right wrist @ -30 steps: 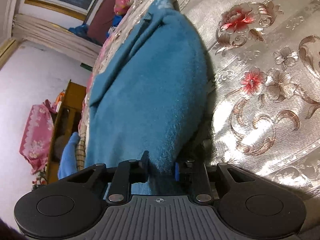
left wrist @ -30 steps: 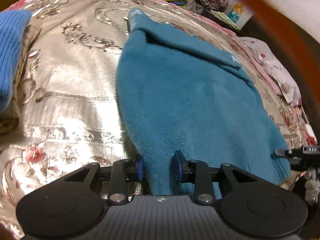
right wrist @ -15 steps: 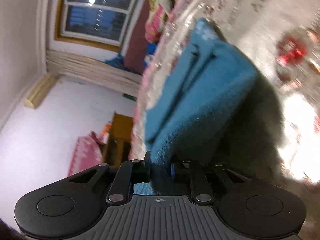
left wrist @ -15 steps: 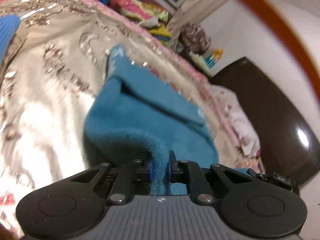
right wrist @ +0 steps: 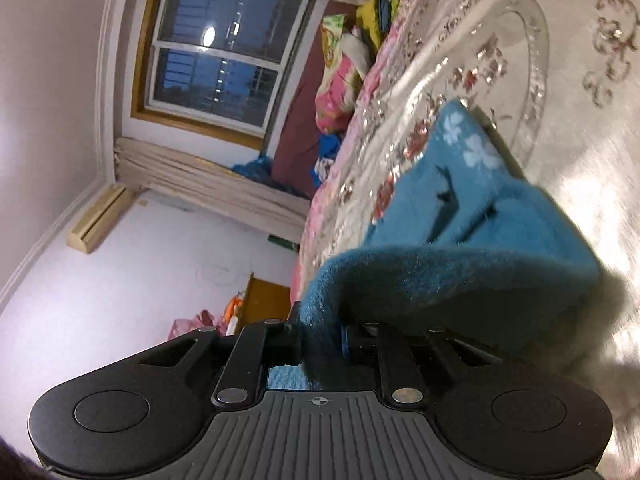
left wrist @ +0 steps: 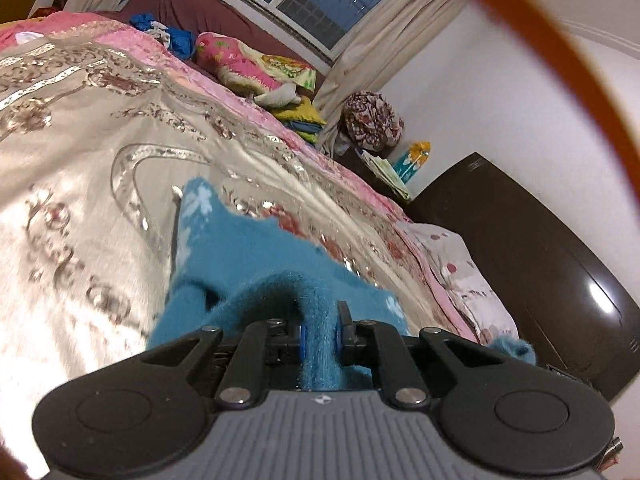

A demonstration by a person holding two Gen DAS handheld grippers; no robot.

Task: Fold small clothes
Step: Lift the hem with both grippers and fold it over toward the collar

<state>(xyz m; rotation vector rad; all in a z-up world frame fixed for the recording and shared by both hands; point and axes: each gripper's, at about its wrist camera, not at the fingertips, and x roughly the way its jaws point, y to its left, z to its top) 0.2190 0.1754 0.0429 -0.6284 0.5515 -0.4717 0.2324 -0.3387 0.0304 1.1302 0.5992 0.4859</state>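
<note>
A small teal fleece garment (left wrist: 244,256) with white flower prints lies on the beige floral bedspread (left wrist: 80,200), its near edge lifted and curled over toward its far end. My left gripper (left wrist: 320,338) is shut on one near corner of it. My right gripper (right wrist: 322,338) is shut on the other near corner of the garment (right wrist: 460,248), which arches up from the bed. The garment's far end with the flowers rests on the bedspread (right wrist: 580,100).
Pink and yellow pillows and clothes (left wrist: 248,64) are piled at the far side of the bed under a window (left wrist: 320,4). A dark wooden cabinet (left wrist: 540,264) stands beside the bed on the right. A patterned bundle (left wrist: 372,120) sits by the curtain.
Both grippers closed on the garment's near edge and lifted it off the bed, carrying it forward over the rest of the garment. The views tilted up toward the window.
</note>
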